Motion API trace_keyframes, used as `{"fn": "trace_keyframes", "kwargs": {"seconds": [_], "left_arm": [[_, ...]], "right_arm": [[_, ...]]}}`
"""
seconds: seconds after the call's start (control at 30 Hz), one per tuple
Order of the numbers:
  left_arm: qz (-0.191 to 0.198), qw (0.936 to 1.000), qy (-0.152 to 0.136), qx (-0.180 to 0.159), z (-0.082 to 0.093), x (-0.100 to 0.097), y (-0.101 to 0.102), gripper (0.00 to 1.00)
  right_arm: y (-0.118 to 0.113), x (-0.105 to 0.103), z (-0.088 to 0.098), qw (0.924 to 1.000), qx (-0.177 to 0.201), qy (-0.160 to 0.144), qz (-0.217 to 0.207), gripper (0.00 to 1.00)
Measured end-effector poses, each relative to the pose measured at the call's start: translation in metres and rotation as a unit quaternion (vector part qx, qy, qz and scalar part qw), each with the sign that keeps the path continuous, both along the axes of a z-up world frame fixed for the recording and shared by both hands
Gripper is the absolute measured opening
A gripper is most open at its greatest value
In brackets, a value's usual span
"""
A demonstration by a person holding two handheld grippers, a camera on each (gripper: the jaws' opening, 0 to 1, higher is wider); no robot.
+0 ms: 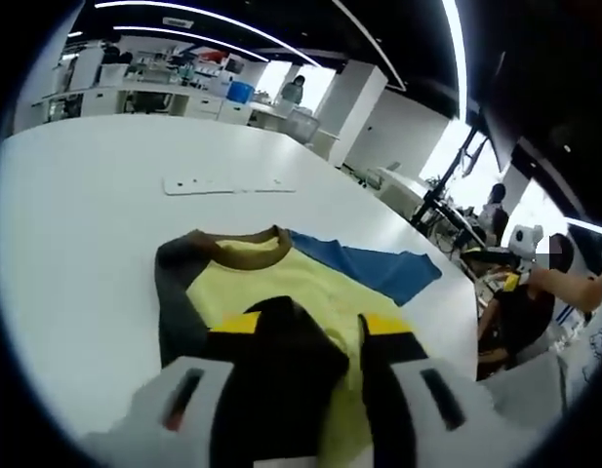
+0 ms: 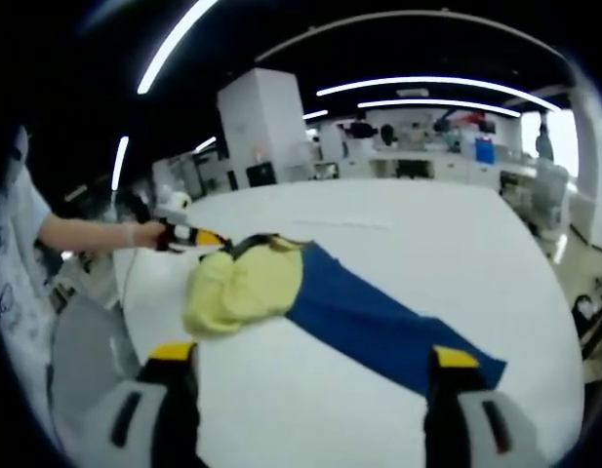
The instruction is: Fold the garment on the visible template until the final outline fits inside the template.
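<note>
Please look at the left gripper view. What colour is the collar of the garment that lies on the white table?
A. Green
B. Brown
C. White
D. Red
B. In the left gripper view the collar is a brown band curving along the top of the yellow chest of the garment, between a dark sleeve and a blue sleeve, on the white table.

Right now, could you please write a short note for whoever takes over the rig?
Left gripper: low over the yellow T-shirt with the brown collar, dark cloth bunched between its jaws; I cannot tell whether it grips.
Right gripper: open, empty, hovering over the shirt's blue sleeve.
Shirt lies on the white table, yellow body bunched, blue sleeve stretched out, dark grey sleeve at the other side.
Done: no clean fold yet.
Left: flatten, fold the sleeves and body to fit the template.
</note>
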State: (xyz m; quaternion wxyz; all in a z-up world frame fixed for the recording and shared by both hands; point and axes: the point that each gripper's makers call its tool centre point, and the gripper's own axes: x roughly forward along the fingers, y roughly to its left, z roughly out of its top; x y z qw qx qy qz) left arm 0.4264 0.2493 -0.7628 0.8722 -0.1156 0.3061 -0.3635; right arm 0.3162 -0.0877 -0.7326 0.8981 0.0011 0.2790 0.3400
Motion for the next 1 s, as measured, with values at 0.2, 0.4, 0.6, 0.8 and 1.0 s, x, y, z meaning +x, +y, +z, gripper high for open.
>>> {"fn": "trace_keyframes", "kwargs": {"seconds": [0.2, 0.4, 0.6, 0.8, 1.0], "left_arm": [[-0.01, 0.9999, 0.005, 0.003, -0.001, -0.012, 0.007, 0.89], [-0.006, 0.9998, 0.005, -0.018, 0.003, -0.022, 0.017, 0.99], [0.003, 0.9997, 0.01, -0.021, 0.001, -0.036, 0.034, 0.99], [0.015, 0.9994, 0.027, -0.017, -0.016, -0.051, 0.052, 0.98], [0.038, 0.9981, 0.041, -0.024, -0.036, -0.068, 0.068, 0.83]], "right_arm": [[0.003, -0.002, -0.002, 1.0, -0.006, 0.002, 0.007, 0.97], [0.005, 0.0, -0.001, 0.9999, -0.006, 0.002, 0.012, 0.97], [0.01, -0.001, 0.002, 0.9999, -0.004, 0.0, 0.014, 0.97], [0.011, -0.001, 0.001, 0.9999, -0.004, 0.0, 0.016, 0.96], [0.013, -0.004, -0.002, 0.9999, -0.001, 0.006, 0.016, 0.97]]}}
